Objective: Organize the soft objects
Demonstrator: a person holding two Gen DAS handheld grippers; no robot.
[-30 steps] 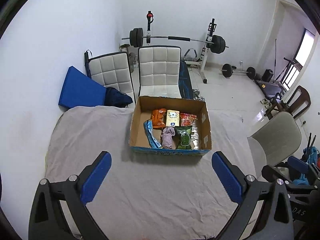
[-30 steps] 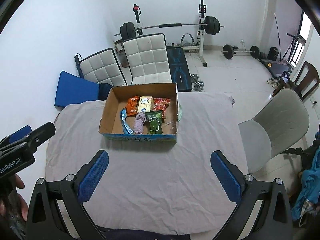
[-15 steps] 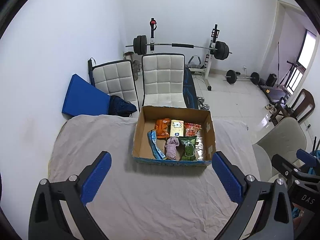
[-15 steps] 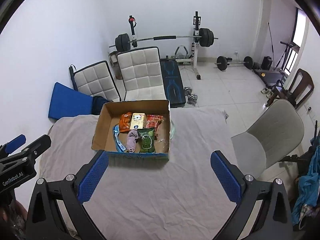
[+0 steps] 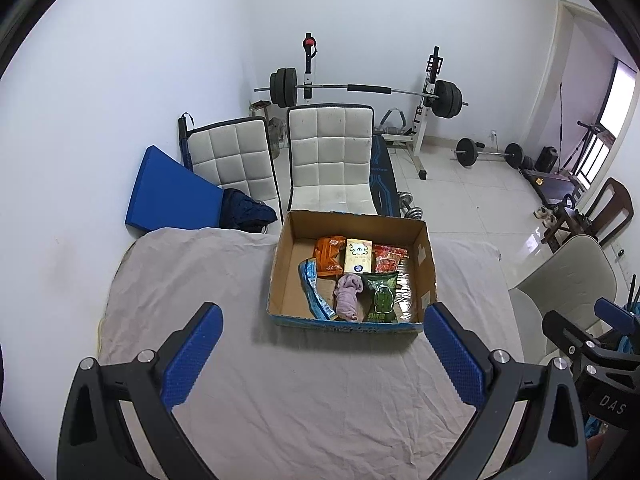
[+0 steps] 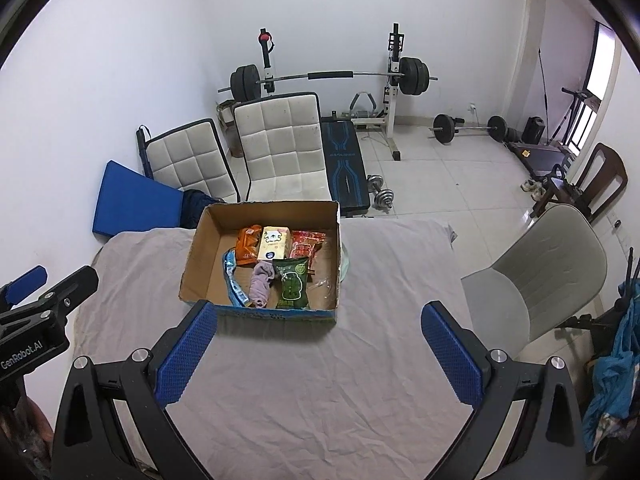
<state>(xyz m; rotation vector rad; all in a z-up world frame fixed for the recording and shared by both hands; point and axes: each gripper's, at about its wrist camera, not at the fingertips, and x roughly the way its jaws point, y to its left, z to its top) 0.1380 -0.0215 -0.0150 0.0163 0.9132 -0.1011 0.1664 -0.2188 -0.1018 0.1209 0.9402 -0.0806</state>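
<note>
bare cloth (image 5: pixel 320 392) before box (image 5: pixel 348 324), box top unobstructed, packets crowding its right half

Cardboard box (image 5: pixel 424 264) matt; tablecloth (image 5: pixel 304 400) wrinkled cloth; snack pkts (image 5: pixel 382 294) prob. glossy plastic.

The box (image 5: pixel 428 264) is brown cardboard with a blue printed band along its near edge. Inside lie an orange packet (image 5: pixel 329 257), a cream carton (image 5: pixel 358 256) with a blue dot, a red packet (image 5: pixel 388 260), a dark green packet (image 5: pixel 382 298), a blue-and-white striped wrapper (image 5: pixel 314 290) and a mauve cloth (image 5: pixel 347 296). The surface (image 5: pixel 304 392) wears a pale grey-beige sheet. Both chairs (image 5: pixel 332 160) are white, quilted in squares, edged black. The mat (image 5: pixel 168 196) is bright blue. Each gripper (image 5: pixel 320 352) is black with blue dimpled pads (image 5: pixel 192 356).
</note>
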